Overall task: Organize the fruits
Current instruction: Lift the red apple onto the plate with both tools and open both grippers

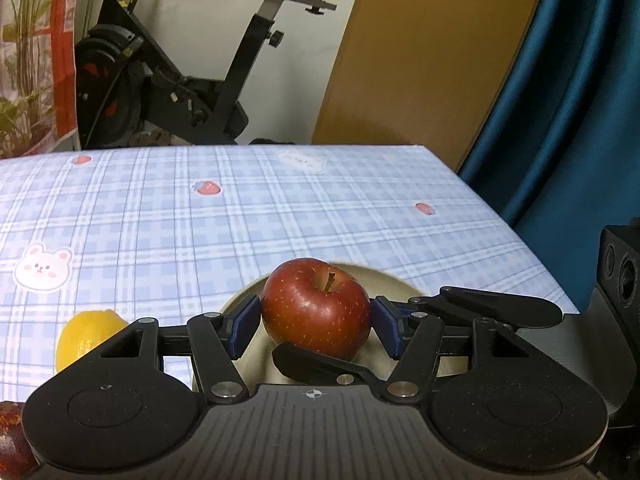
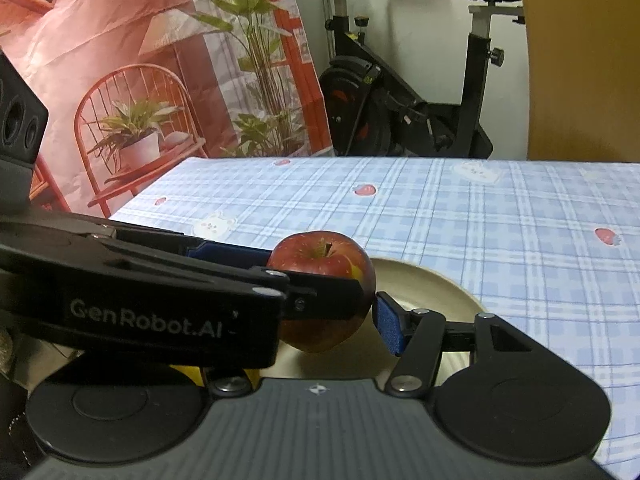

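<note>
A red apple (image 1: 316,306) sits between the blue pads of my left gripper (image 1: 316,320), just above or on a cream plate (image 1: 400,284); the pads touch both its sides. In the right wrist view the same apple (image 2: 324,256) is over the plate (image 2: 432,284), with the left gripper's fingers (image 2: 320,300) around it. My right gripper (image 2: 320,320) lies around the apple too; its right blue pad (image 2: 388,328) is just beside the apple, and its left finger is hidden behind the left gripper. A yellow lemon (image 1: 86,336) lies left of the plate.
The table has a blue plaid cloth (image 1: 280,208) with strawberry and bunny prints. A dark red fruit (image 1: 10,440) shows at the bottom left corner. An exercise bike (image 1: 180,80) and a blue curtain (image 1: 580,100) stand beyond the table.
</note>
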Tool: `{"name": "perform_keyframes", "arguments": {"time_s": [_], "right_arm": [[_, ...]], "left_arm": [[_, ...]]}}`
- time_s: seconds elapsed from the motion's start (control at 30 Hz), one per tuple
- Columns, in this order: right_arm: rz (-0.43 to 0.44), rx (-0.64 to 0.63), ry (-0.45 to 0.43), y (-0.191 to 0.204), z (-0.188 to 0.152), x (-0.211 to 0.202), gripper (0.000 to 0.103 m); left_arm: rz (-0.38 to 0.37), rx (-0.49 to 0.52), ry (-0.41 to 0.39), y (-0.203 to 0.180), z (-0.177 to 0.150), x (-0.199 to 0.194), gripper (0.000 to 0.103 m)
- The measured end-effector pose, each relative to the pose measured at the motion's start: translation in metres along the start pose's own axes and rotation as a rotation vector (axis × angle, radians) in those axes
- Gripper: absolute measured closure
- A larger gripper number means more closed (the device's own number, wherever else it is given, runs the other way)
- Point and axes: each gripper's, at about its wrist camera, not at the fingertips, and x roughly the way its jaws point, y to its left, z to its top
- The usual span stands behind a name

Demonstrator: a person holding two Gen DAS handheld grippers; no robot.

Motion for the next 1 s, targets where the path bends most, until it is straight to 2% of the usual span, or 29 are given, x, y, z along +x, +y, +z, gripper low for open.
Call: {"name": "perform_keyframes", "arguments": {"time_s": [0.47,0.5,0.63,0.83,1.0], "right_arm": [[-0.018,-0.014,0.033,0.006,0.003,0.014,0.041],[-0.022,-0.014,0.036,0.007,0.004,0.014,0.041],[-0.033,-0.010,0.012,0.012,0.005,0.003,0.040],[-0.047,-0.002,-0.006,0.018,0.006,-0.016,0.040],[-0.045,0.011,-0.015,0.028,0.010,-0.031,0.035]], "left_arm": [[0.022,-0.046,0.028,0.008,-0.002,-0.001,0.037],[0.021,-0.050,0.024,0.009,-0.002,-0.004,0.037],[0.023,-0.054,-0.006,0.009,0.000,-0.019,0.025],[0.053,-0.054,-0.044,0.008,0.000,-0.044,0.025],[0.094,-0.030,-0.065,0.009,-0.004,-0.069,0.025]]}}
